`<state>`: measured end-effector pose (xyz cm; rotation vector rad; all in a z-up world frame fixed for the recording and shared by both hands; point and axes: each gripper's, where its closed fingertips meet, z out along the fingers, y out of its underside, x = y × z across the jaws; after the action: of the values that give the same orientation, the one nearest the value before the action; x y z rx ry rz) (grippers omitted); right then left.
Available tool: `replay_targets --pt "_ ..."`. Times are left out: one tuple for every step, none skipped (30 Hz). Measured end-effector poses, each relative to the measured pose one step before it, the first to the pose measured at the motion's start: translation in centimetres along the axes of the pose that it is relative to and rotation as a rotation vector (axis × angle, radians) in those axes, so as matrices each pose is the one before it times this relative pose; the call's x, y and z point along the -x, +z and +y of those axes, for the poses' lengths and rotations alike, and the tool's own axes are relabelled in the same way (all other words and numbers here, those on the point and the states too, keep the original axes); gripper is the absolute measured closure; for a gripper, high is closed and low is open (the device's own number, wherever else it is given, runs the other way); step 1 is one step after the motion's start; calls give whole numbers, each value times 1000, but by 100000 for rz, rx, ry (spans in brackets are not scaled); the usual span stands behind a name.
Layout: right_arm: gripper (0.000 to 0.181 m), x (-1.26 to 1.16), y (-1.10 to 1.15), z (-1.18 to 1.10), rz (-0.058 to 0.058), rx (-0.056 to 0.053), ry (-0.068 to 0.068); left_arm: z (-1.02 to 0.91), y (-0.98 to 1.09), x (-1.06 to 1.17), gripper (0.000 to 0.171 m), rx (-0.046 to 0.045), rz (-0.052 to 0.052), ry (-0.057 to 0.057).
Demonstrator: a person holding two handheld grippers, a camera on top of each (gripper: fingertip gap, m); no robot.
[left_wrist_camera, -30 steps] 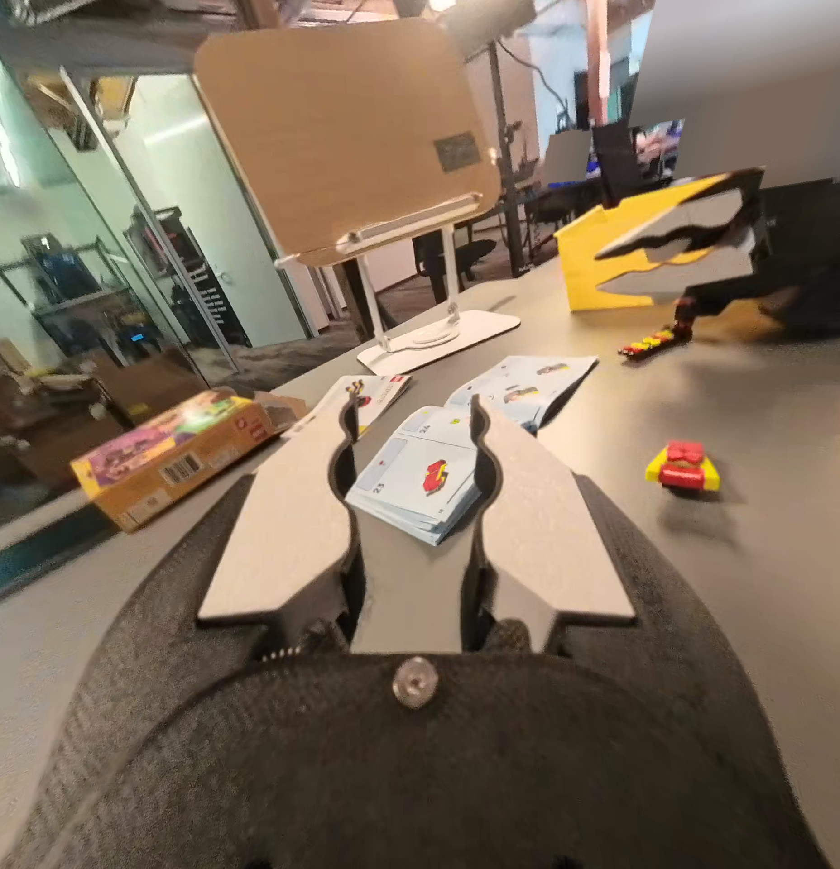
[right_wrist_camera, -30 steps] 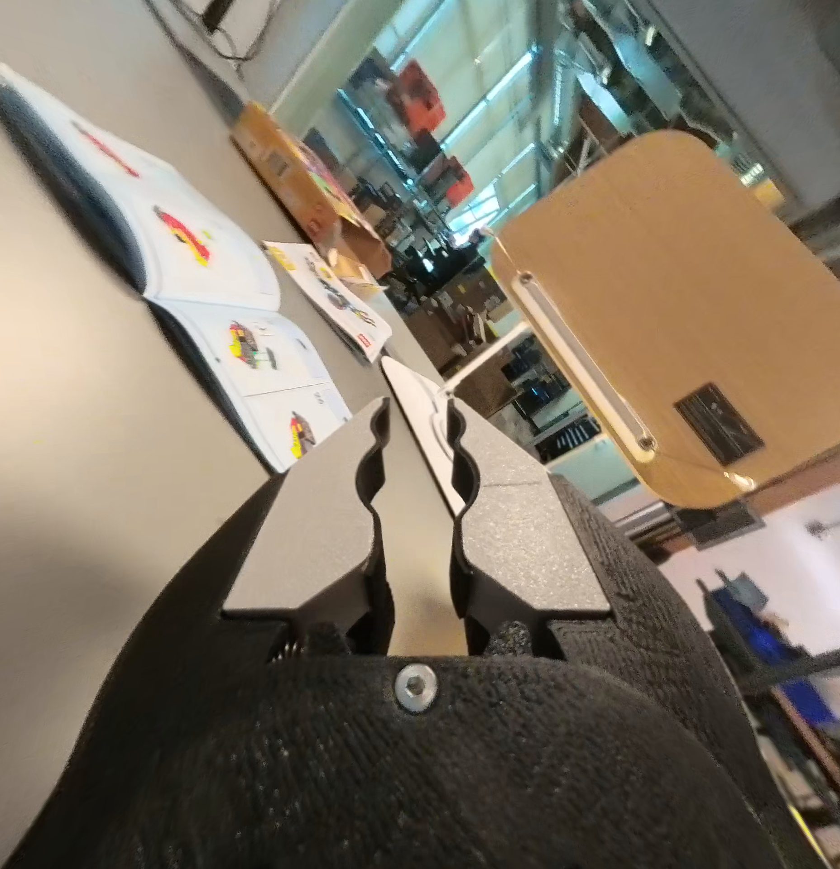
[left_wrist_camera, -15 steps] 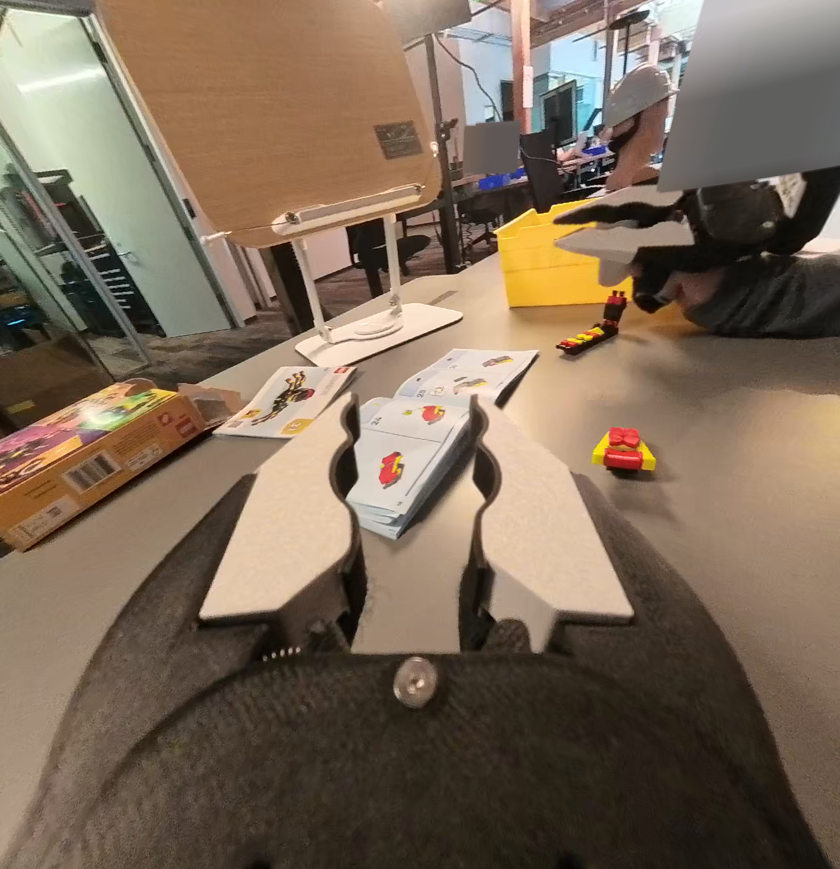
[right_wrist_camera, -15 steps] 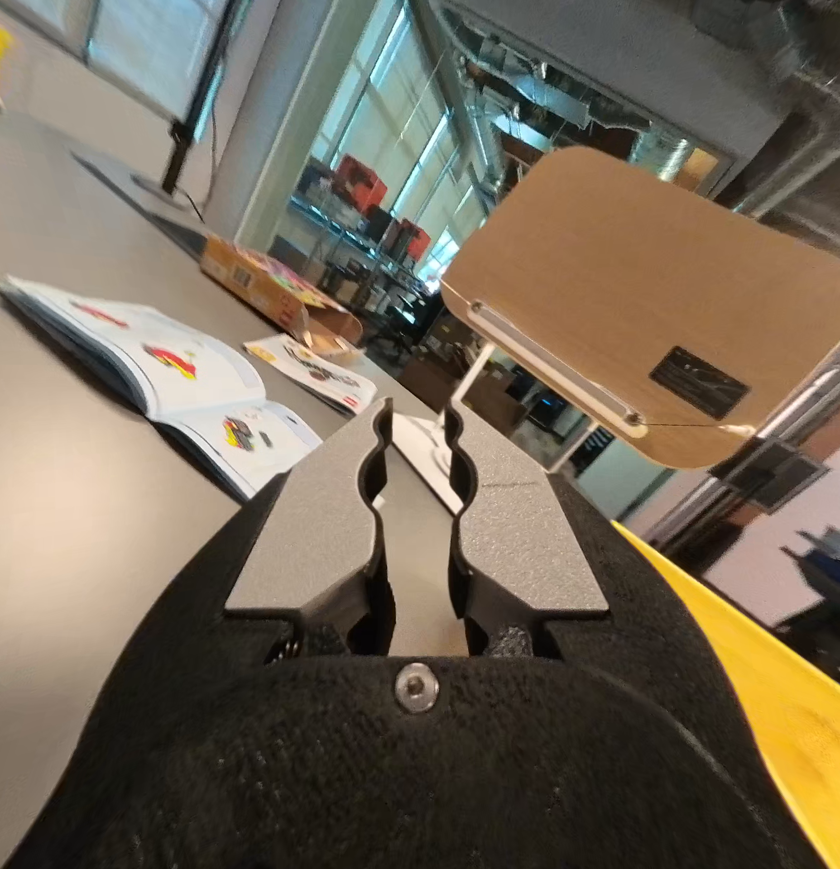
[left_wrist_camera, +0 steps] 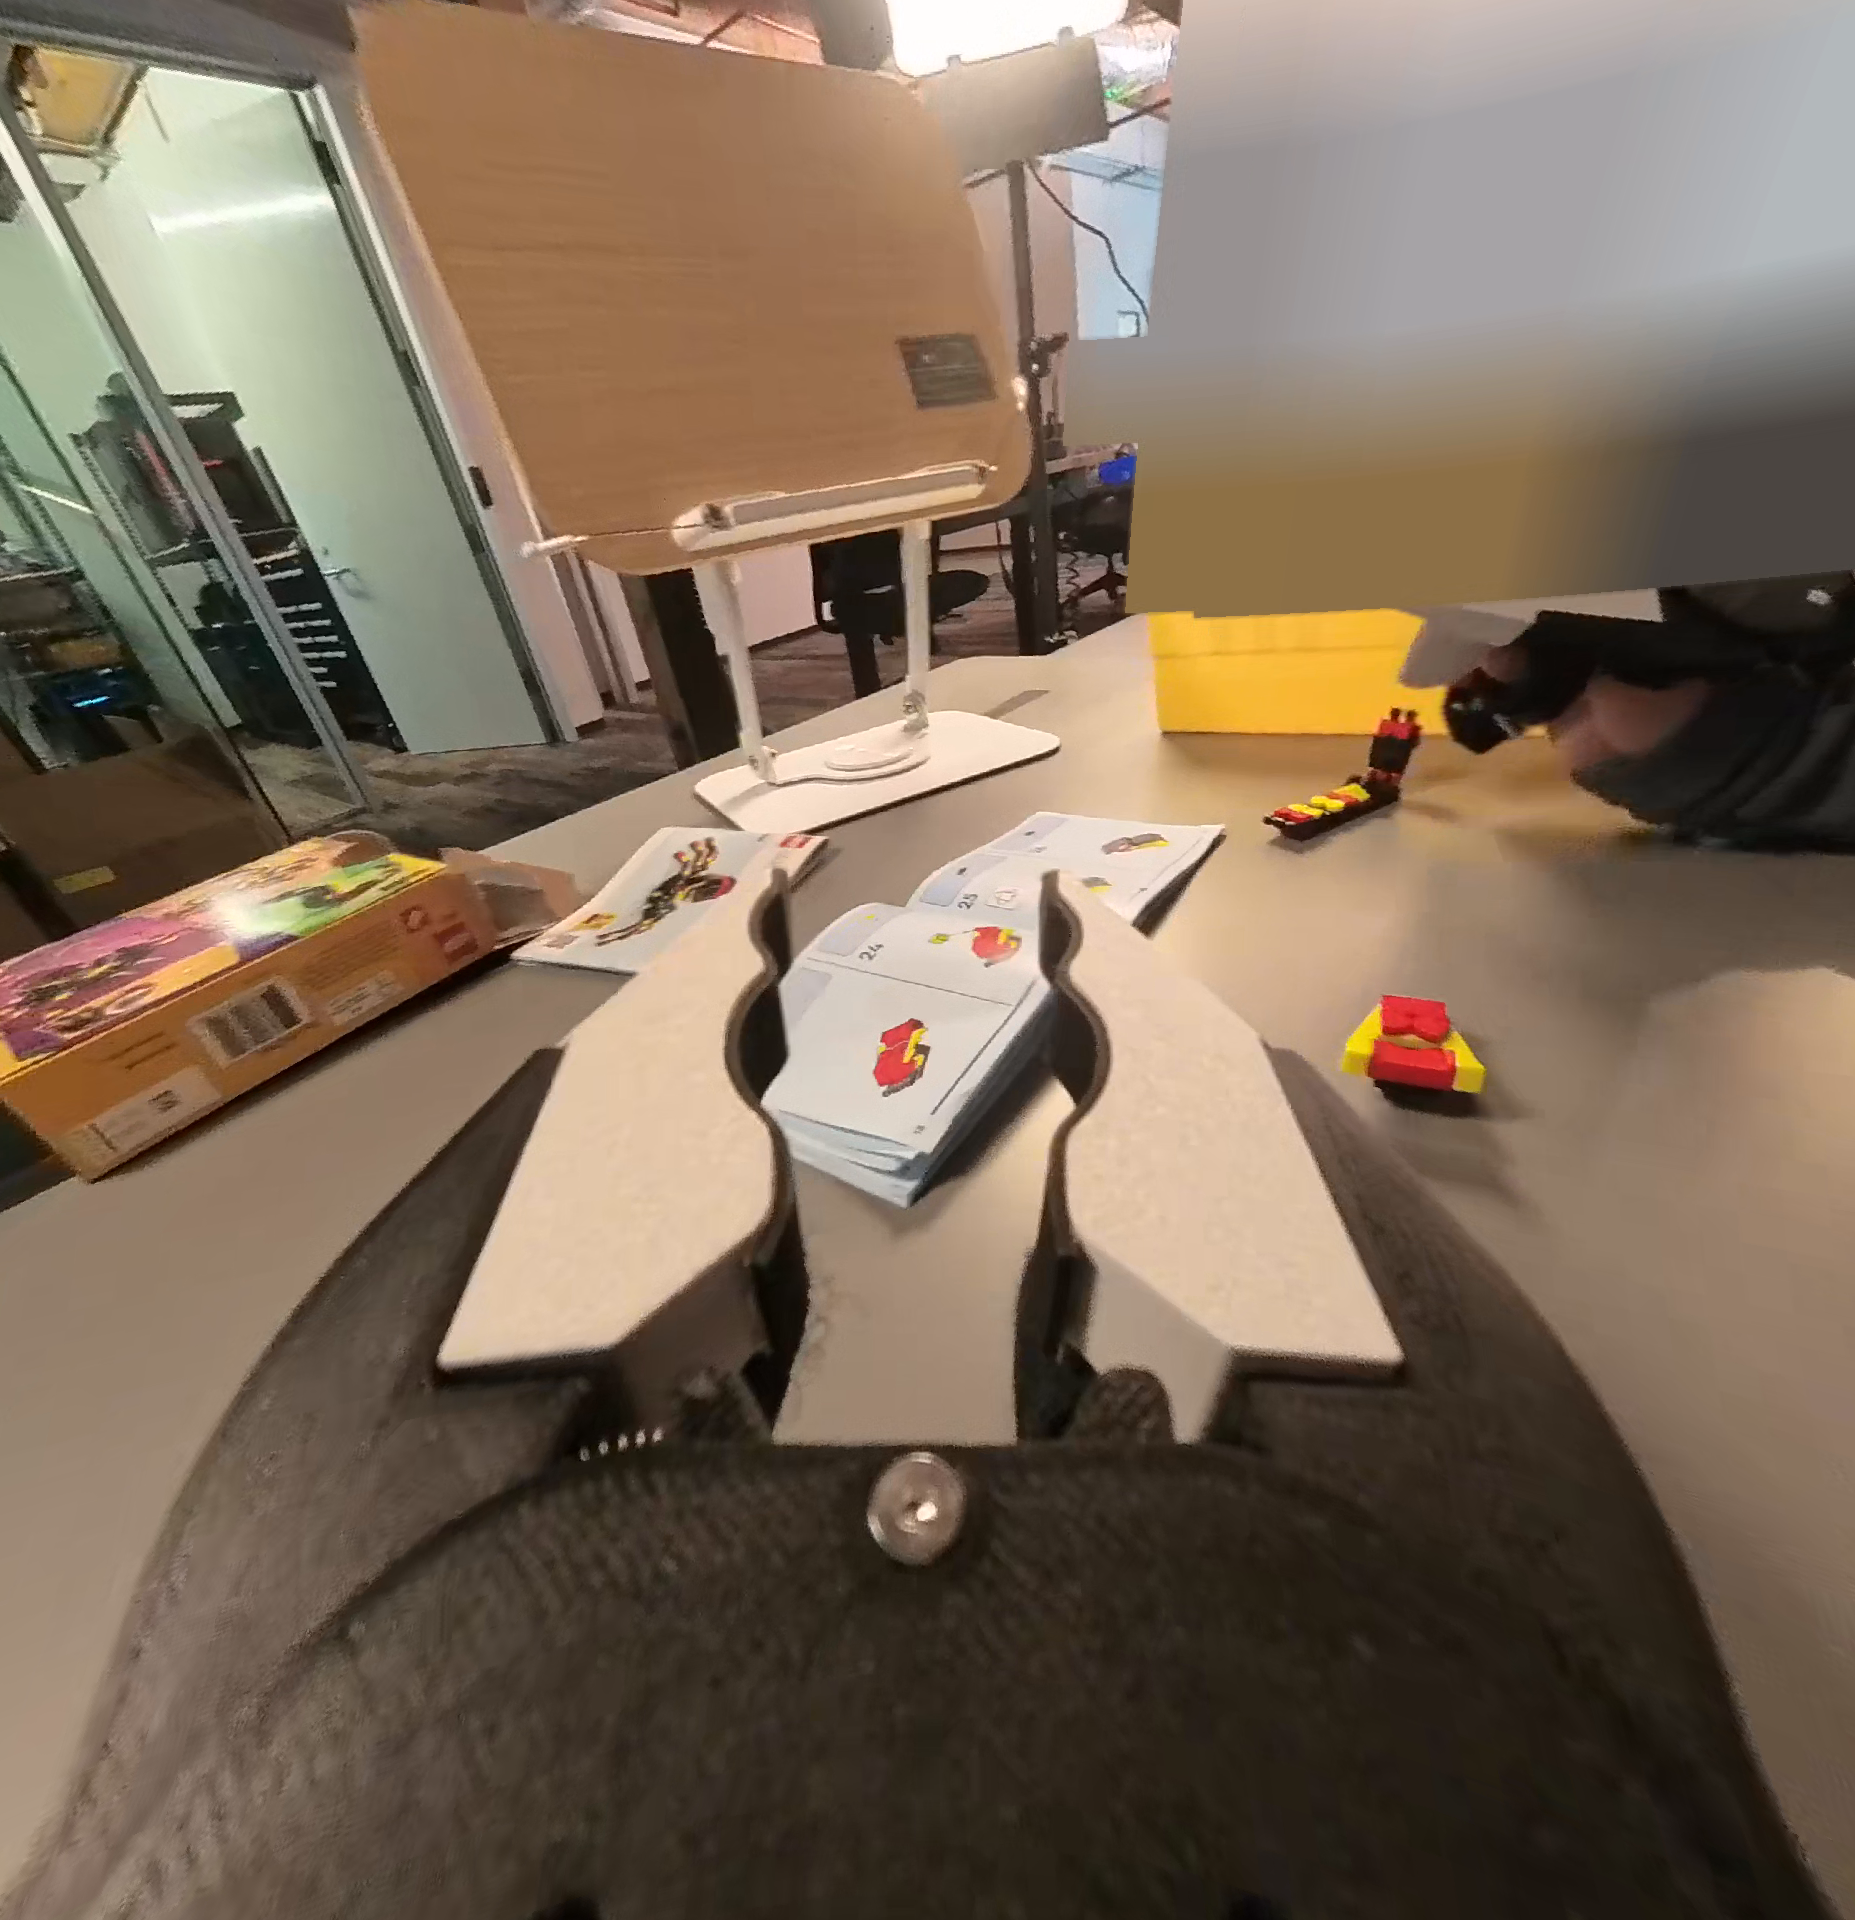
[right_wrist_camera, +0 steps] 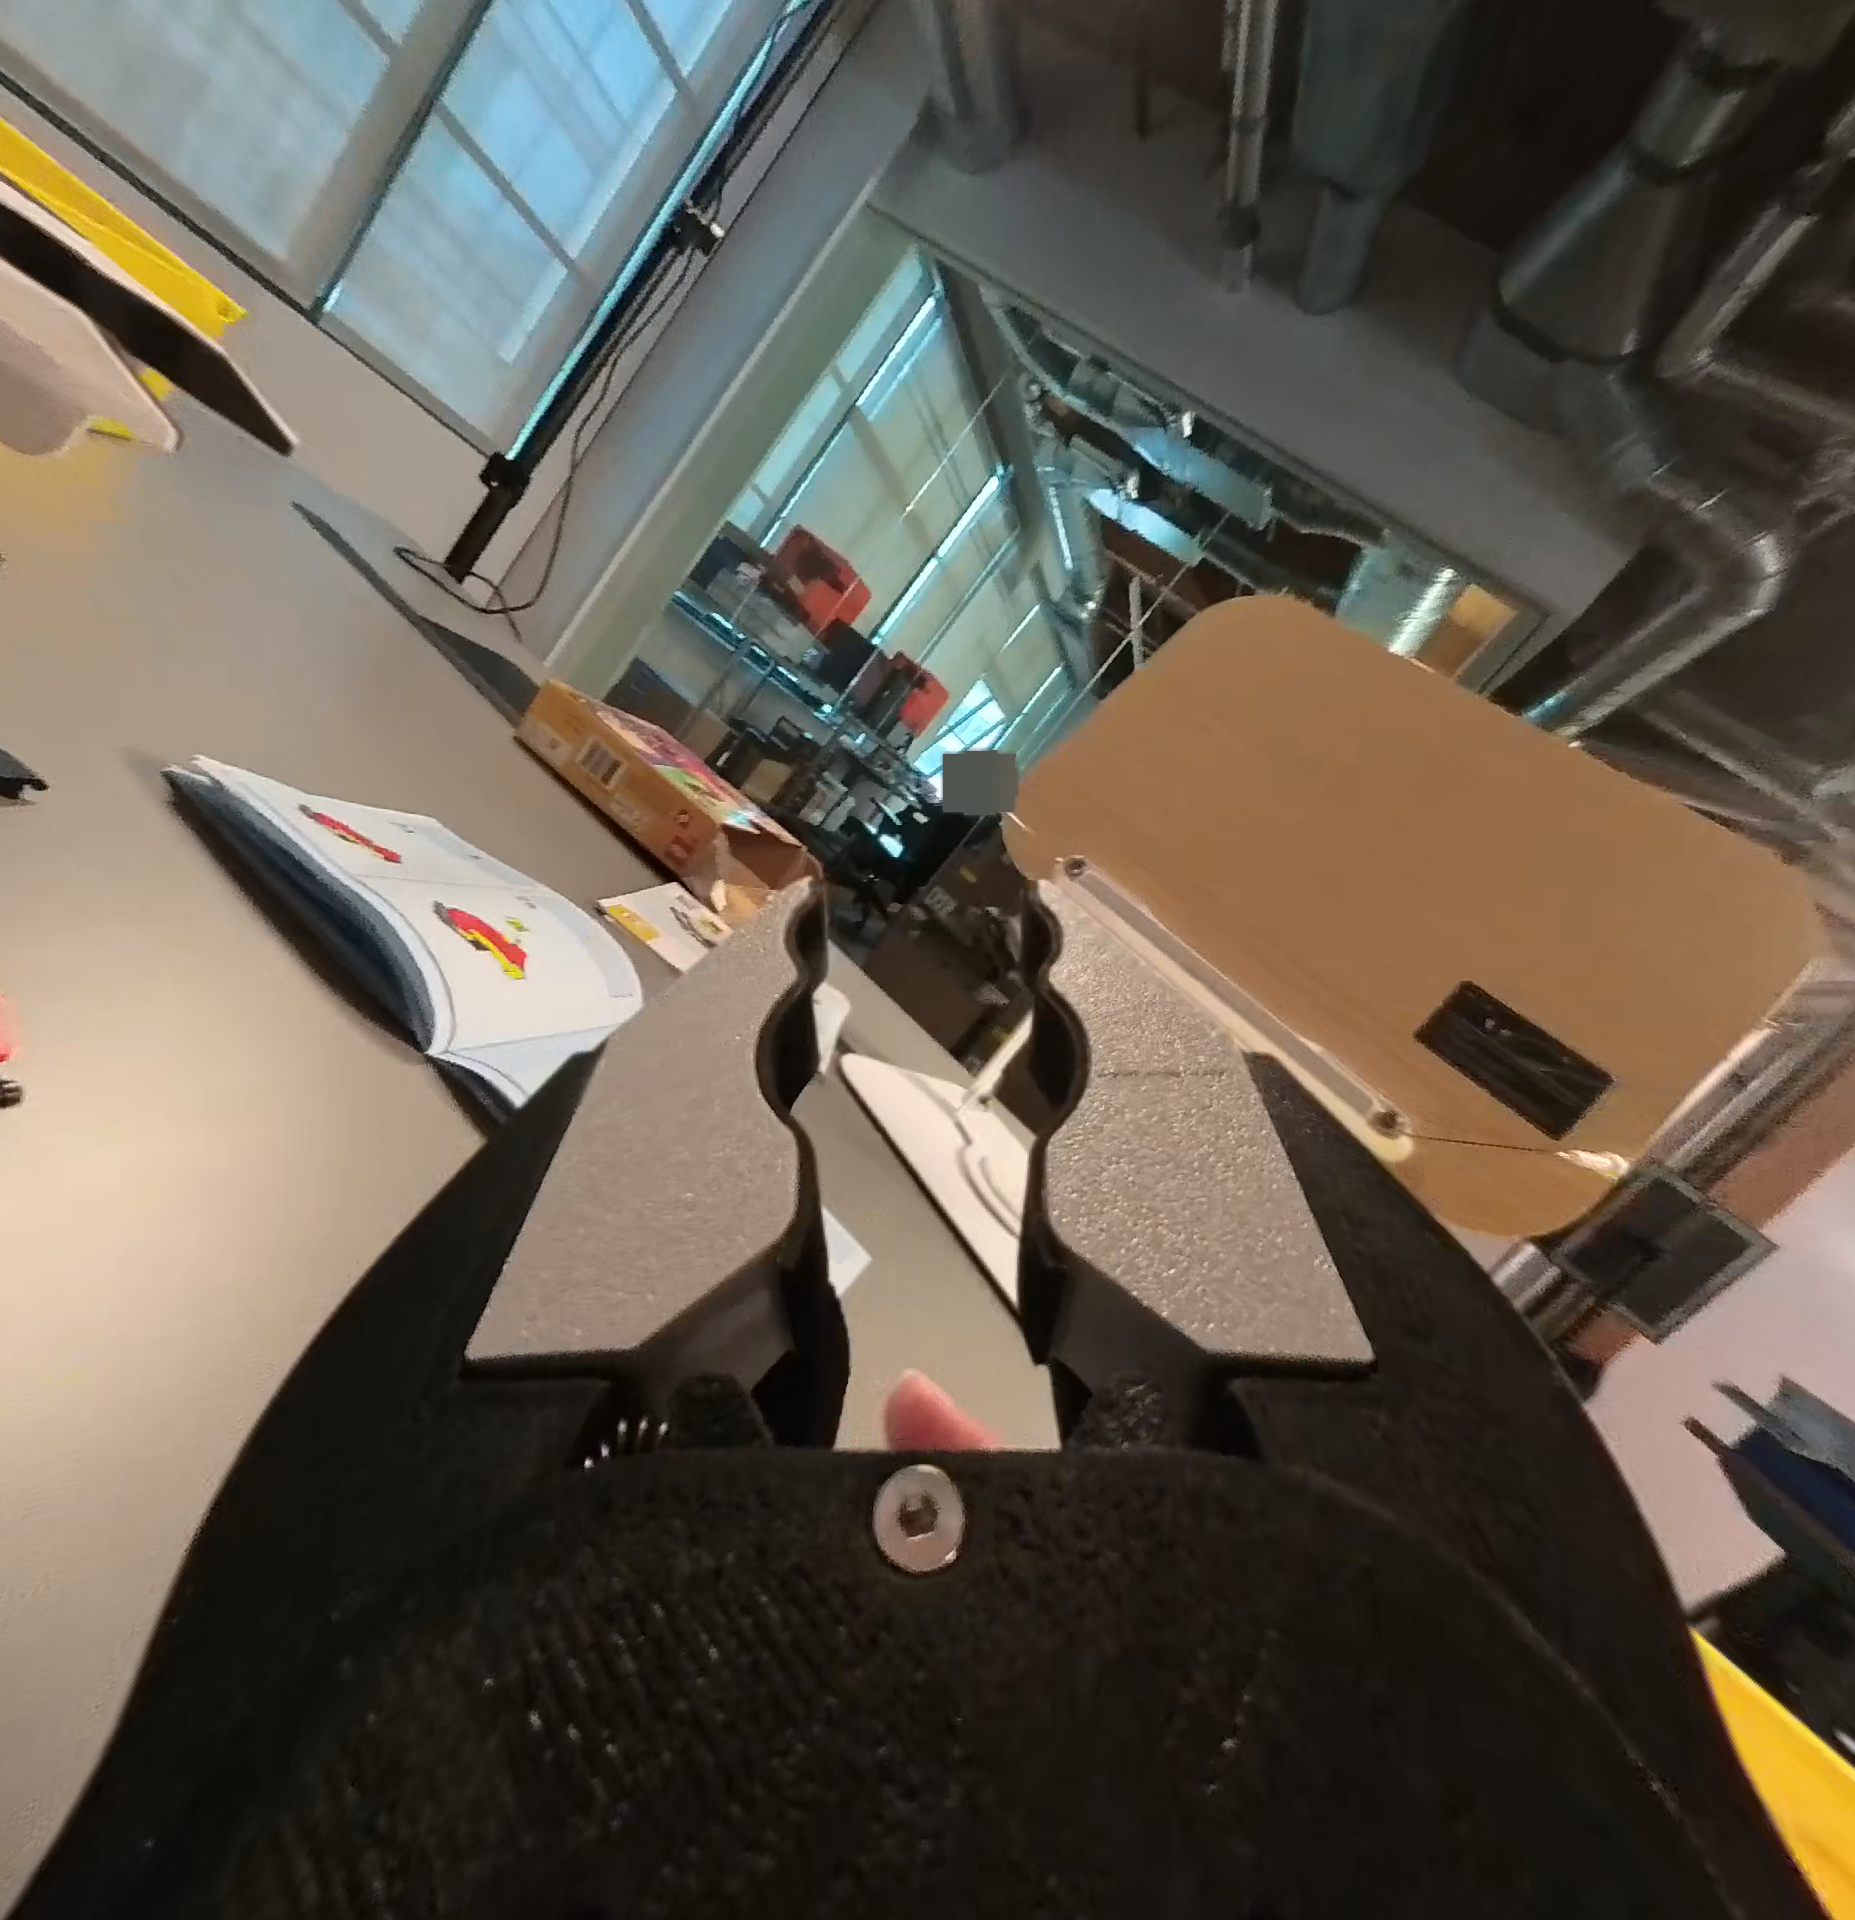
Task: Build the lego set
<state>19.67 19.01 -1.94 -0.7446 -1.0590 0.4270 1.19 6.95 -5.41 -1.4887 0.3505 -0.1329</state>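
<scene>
Bricks: small red-yellow piece (left_wrist_camera: 1413,1051) (light, rigid, likely slippery) wants side grip; left gripper (left_wrist_camera: 910,891) and right gripper (right_wrist_camera: 921,906) gape empty.

Red-and-yellow lego piece (left_wrist_camera: 1413,1046), yellow bin (left_wrist_camera: 1281,673)

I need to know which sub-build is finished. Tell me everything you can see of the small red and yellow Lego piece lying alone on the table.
The small red and yellow Lego assembly is a compact wedge of glossy plastic: yellow sloped pieces on both sides, red bricks stacked along the middle, a dark base underneath. It sits upright on the grey table, right of the open instruction booklet and apart from it. Nothing grips or touches it except the tabletop.
</scene>
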Motion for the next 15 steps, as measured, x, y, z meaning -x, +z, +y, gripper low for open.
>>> replay_targets --pt "144 -235 -54 133 926 502 784 -58 -70 330 123 -651 -1535 -38" --pt "140 -37 51 280 139 1164 1782 -35 -65 297 120 -410 -1530 430" --pt "134 104 106 392 -314 1566 2032 -5 -45 225 117 -186 -1290 1064" --pt "127 153 155 437 -408 1682 1906 15 -9 158 113 -220 -1057 1987" --pt "120 163 156 394 -589 1495 1644 20 43 74 107 -325 -821 2193" --pt "114 126 140 277 -461 1119 1519 -22 44 -88 100 -350 29 1951" --pt "105 41 102 124 -186 414 1620 -81 24 -154 95 -654 244 2034" --pt "95 9 63 -9 -107 -255 1839 -147 16 -119 90 -1222 -220 2018" --pt "91 -18 29 -49 -3 -438 1951 -192 3 -108 86 -1562 -215 2061" --pt "88 27 12 -52 -274 -535 1695 -207 34 -145 80 -1967 261 2674" --pt "86 95 31 -1 -658 -352 1194 -205 43 -72 73 -1984 -217 2197" --pt "84 103 50 68 -573 104 705 -112 41 -17 69 -924 -359 1236" --pt "82 84 55 108 -333 407 388 -52 33 -21 66 -110 -28 -2" --pt "80 92 23 25 -450 80 270 -79 1 -68 63 -322 410 -685" --pt "80 86 3 -70 -448 -523 335 -141 -36 -87 61 -831 704 -792"
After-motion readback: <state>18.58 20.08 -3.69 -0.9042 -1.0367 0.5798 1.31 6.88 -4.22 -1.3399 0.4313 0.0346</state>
